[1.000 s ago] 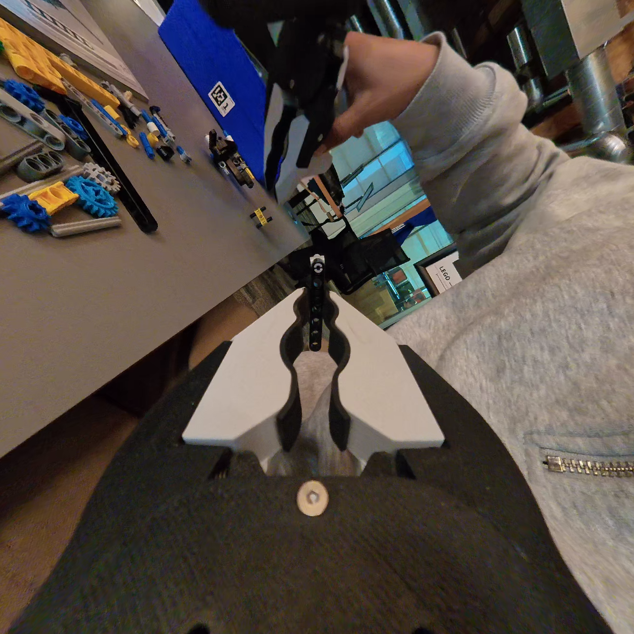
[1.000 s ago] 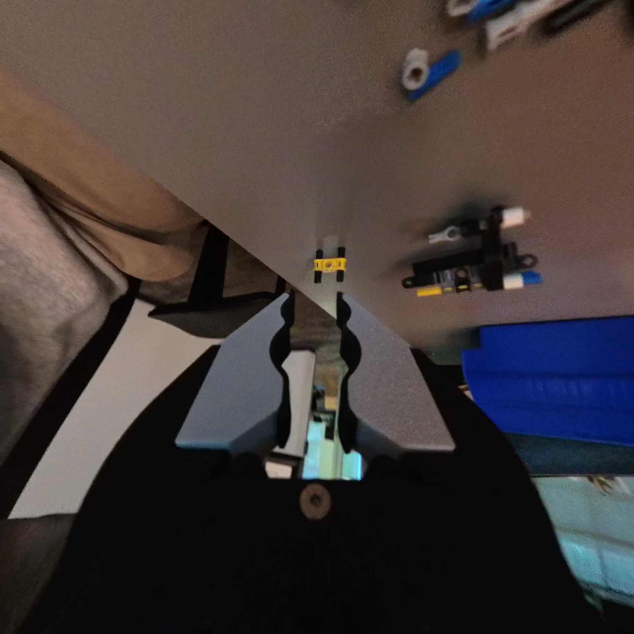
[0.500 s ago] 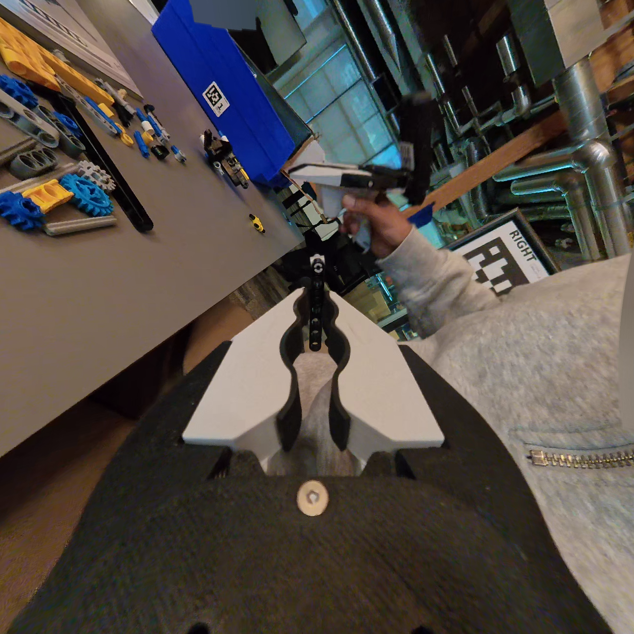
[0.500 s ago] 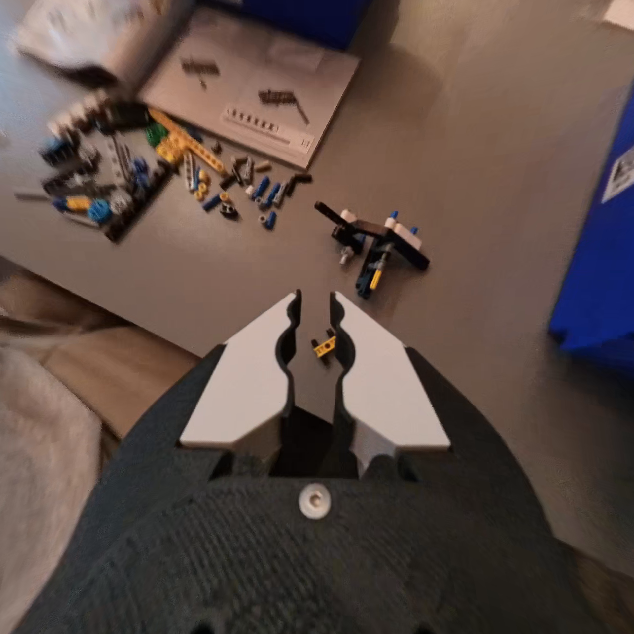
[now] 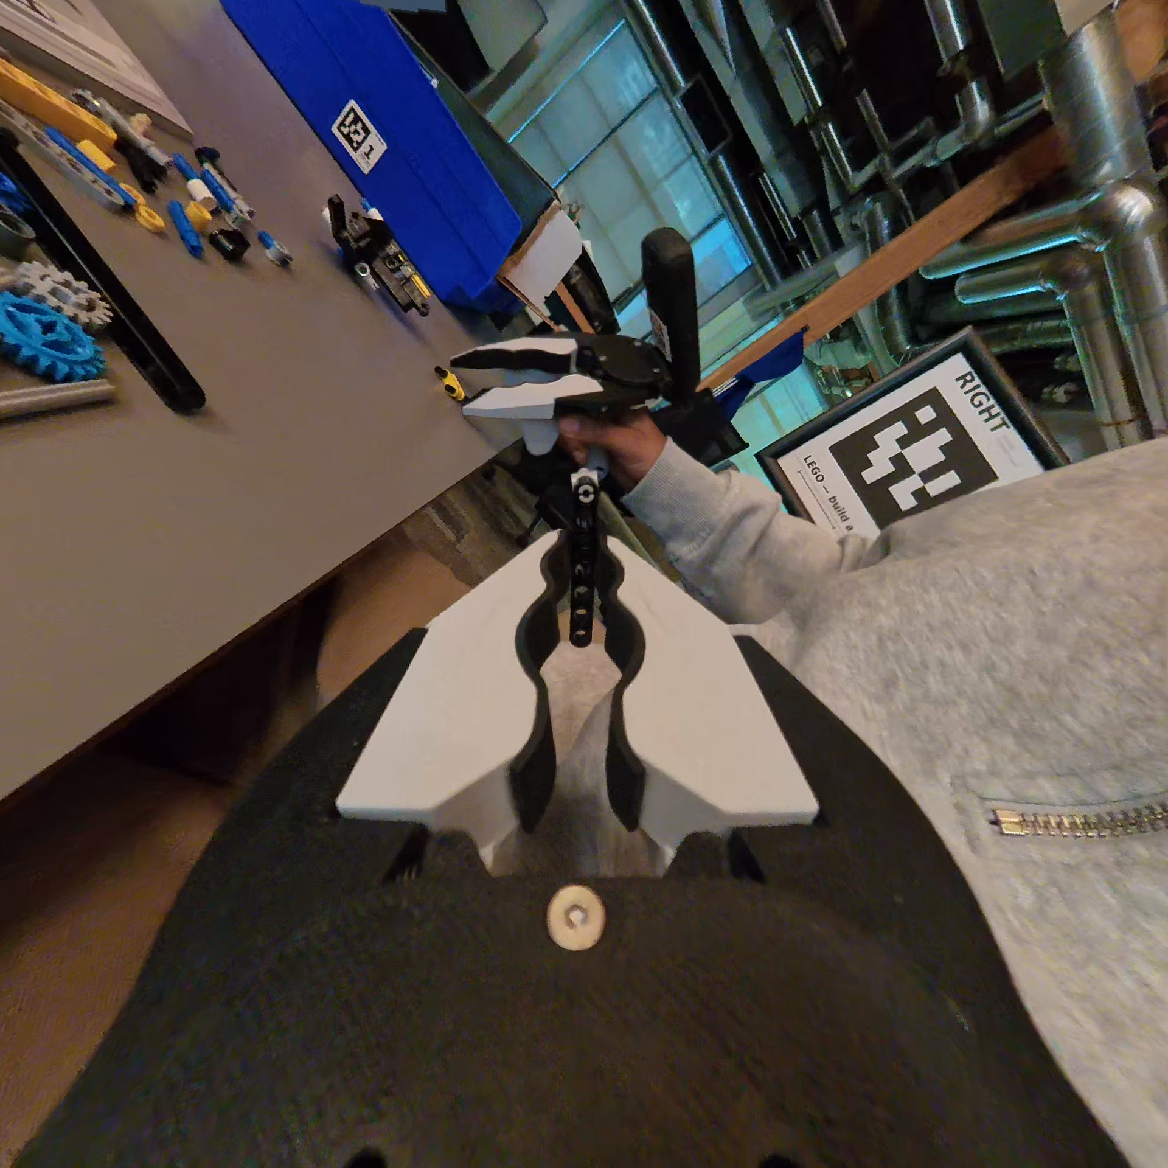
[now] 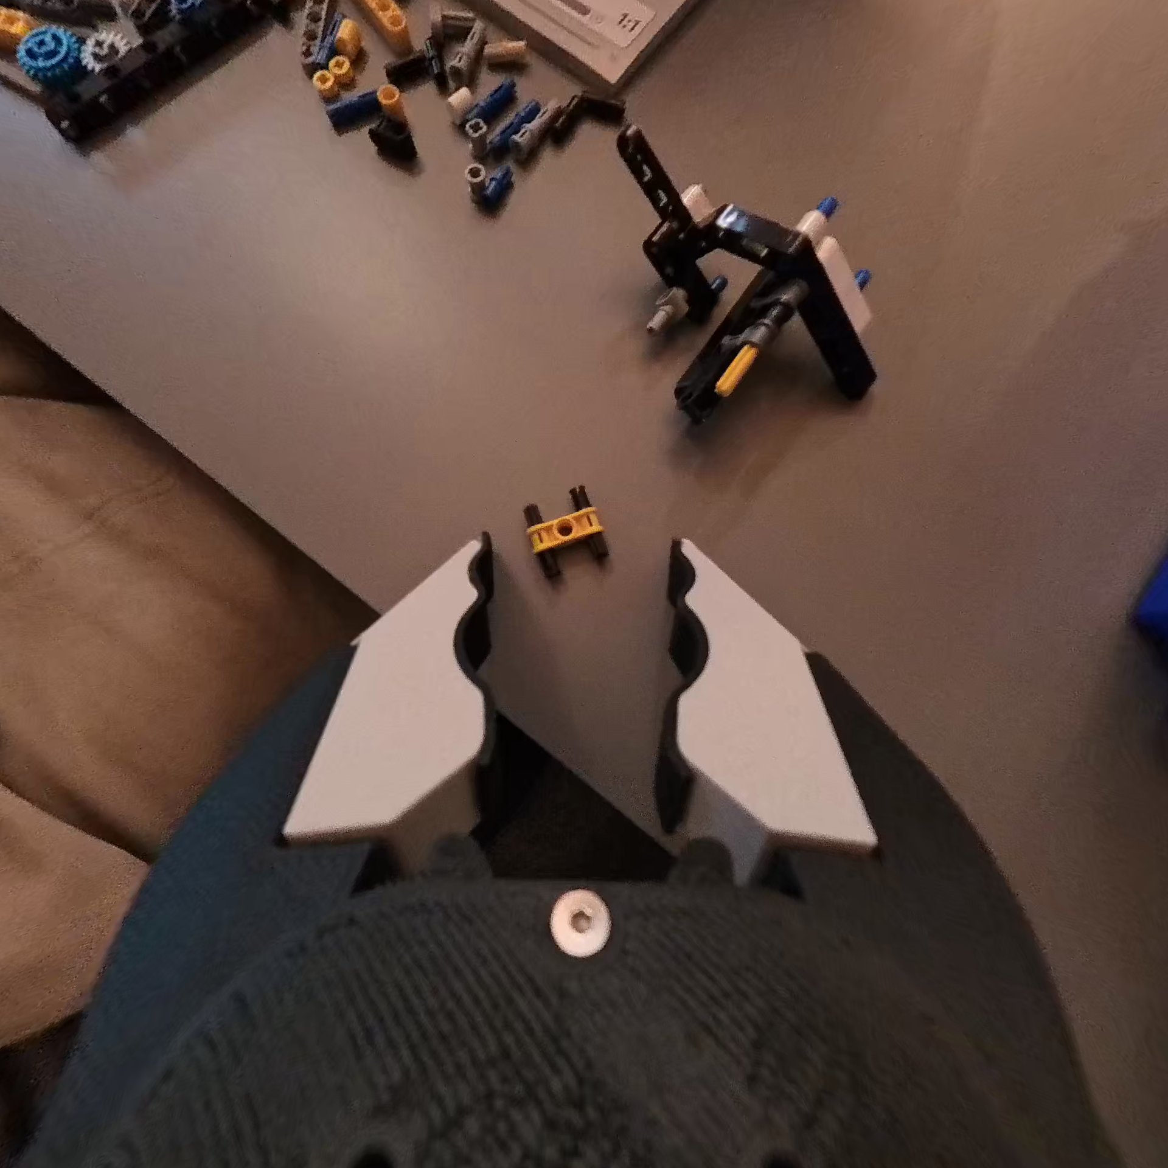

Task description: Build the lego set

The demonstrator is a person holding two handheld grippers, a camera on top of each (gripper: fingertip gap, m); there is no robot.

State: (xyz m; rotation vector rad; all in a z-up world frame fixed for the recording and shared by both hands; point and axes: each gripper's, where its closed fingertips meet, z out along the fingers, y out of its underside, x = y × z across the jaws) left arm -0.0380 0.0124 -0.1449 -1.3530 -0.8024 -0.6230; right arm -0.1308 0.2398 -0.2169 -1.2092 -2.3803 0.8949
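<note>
Tongs (image 6: 578,553) with wavy black pads wide before yellow pinned connector (image 6: 564,529).

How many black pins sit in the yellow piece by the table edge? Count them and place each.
2. The left pin and the right pin each pass through the yellow piece lying on the table, just ahead of the open right gripper.

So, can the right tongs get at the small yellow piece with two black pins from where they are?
Probably yes. The right tongs are open just short of the yellow piece, which lies alone on bare table with nothing between.
</note>
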